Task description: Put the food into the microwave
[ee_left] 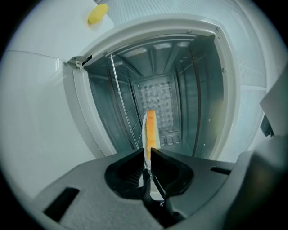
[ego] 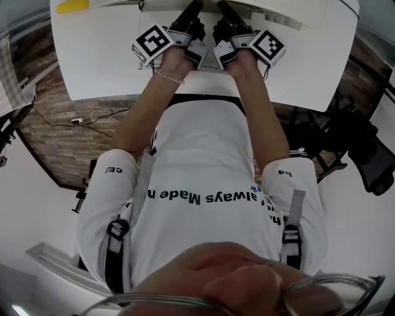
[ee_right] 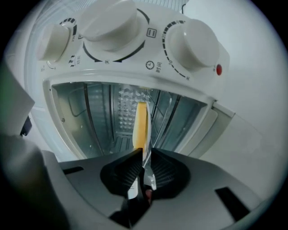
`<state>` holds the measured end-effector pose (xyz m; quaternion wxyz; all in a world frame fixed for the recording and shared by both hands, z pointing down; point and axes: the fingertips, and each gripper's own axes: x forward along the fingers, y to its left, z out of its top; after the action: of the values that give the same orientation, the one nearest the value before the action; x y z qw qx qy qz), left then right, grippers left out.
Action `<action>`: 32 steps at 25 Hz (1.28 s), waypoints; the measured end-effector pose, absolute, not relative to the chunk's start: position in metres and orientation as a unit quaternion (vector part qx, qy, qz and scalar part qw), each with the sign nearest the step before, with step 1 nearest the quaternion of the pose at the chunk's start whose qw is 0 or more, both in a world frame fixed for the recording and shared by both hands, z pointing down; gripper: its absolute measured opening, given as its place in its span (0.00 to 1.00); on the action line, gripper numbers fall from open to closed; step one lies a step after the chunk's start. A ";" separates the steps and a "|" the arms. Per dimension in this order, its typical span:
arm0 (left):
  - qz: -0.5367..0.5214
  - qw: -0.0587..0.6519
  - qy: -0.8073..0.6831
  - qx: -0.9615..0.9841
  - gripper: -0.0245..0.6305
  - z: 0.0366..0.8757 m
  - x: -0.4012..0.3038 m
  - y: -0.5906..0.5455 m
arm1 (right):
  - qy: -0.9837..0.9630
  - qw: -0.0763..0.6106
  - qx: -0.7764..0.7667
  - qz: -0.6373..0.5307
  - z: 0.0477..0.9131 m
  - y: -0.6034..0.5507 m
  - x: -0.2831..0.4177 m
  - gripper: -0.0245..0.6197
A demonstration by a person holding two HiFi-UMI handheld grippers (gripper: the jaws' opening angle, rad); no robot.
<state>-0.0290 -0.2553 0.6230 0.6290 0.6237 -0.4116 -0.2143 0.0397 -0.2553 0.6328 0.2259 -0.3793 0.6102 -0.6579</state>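
Observation:
A thin flat piece of food (ee_left: pixel 150 130), white with an orange-yellow edge, shows edge-on in both gripper views. My left gripper (ee_left: pixel 147 155) is shut on one side of it and my right gripper (ee_right: pixel 143 152) is shut on the other side of the food (ee_right: pixel 141 123). In the head view the left gripper (ego: pixel 191 13) and the right gripper (ego: pixel 226 11) reach forward side by side over the white table (ego: pixel 99 62). The food hangs just in front of the open cavity (ee_left: pixel 162 85) of a small white oven (ee_right: pixel 135 67). Its far end is level with the opening.
The oven has three round knobs (ee_right: pixel 110 22) and a red lamp (ee_right: pixel 218 70) along one side. Wire racks (ee_left: pixel 121 103) line the metal cavity. Its open door (ee_right: pixel 234 130) extends beside the opening. A yellow object (ee_left: pixel 97 13) lies on the table beyond the oven.

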 end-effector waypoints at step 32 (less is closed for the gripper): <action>-0.075 0.298 -0.388 0.869 0.06 0.409 -0.021 -0.166 | 0.878 -0.009 -0.425 -0.219 0.419 -0.171 0.096 0.08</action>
<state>-0.0208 -0.1660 0.4094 0.2976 0.8690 -0.3883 -0.0745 0.0965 -0.1706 0.4190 -0.0086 -0.4249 0.8784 -0.2188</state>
